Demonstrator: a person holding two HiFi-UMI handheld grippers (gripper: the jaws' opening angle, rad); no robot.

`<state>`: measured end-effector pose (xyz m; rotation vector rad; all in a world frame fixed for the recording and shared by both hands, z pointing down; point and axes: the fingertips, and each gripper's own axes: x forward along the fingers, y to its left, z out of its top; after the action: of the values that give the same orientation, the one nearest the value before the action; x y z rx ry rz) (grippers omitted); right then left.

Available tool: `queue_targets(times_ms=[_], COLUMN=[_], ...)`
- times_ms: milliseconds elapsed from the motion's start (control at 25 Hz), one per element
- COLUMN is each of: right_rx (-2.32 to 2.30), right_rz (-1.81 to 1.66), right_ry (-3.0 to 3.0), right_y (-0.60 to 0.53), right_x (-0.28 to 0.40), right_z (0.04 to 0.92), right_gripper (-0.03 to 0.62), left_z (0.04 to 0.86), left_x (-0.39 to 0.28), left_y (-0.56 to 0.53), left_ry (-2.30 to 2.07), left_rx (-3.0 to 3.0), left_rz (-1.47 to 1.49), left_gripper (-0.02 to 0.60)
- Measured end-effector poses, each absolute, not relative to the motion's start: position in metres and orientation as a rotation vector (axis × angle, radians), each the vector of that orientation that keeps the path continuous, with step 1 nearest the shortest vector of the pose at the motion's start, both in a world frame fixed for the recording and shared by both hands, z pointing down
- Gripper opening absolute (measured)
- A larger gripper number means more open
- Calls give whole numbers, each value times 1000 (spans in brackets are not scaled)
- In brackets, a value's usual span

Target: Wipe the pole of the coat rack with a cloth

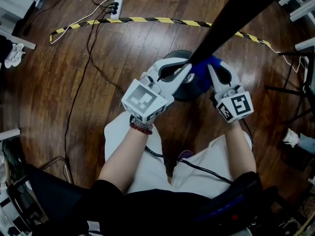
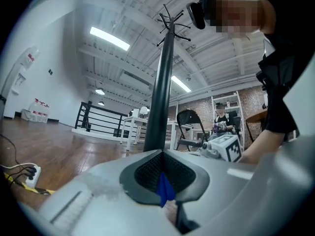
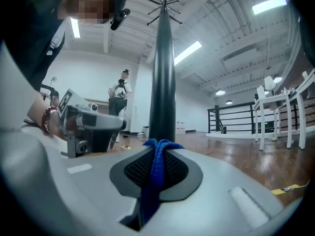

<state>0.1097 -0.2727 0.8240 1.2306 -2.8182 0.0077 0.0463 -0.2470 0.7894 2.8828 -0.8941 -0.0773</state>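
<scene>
The black coat rack pole (image 1: 231, 21) rises from its round dark base (image 1: 183, 90) toward the head camera. A blue cloth (image 1: 201, 73) wraps the pole low down, just above the base. My left gripper (image 1: 183, 72) is shut on one end of the cloth (image 2: 164, 190), left of the pole (image 2: 161, 92). My right gripper (image 1: 210, 69) is shut on the other end (image 3: 155, 171), right of the pole (image 3: 162, 77). Both sets of jaws meet at the pole. The rack's hooks (image 2: 172, 26) show at the top in both gripper views.
A yellow-black striped cable cover (image 1: 147, 20) runs across the wooden floor behind the base. A white power strip (image 1: 116, 9) with black cords lies at the far left. The person's knees (image 1: 133, 141) are just in front of the base. White furniture legs (image 1: 300, 4) stand at the right.
</scene>
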Motion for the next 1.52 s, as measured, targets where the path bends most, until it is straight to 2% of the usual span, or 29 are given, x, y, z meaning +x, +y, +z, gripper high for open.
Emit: queue_targets(times_ms=[1040, 1280, 1520], right_rx=[1225, 1244, 1329], right_rz=[-317, -465, -470], right_ry=[-2824, -2785, -2825], right_y=[-268, -267, -267], right_x=[92, 82, 87], right_z=[653, 598, 549], right_gripper=[23, 23, 23], left_z=[803, 819, 833], left_x=[93, 88, 86], left_y=[-233, -238, -240], left_ry=[-671, -642, -648], left_rx=[3077, 3062, 3011], left_rz=[40, 50, 65], left_gripper=[6, 6, 6])
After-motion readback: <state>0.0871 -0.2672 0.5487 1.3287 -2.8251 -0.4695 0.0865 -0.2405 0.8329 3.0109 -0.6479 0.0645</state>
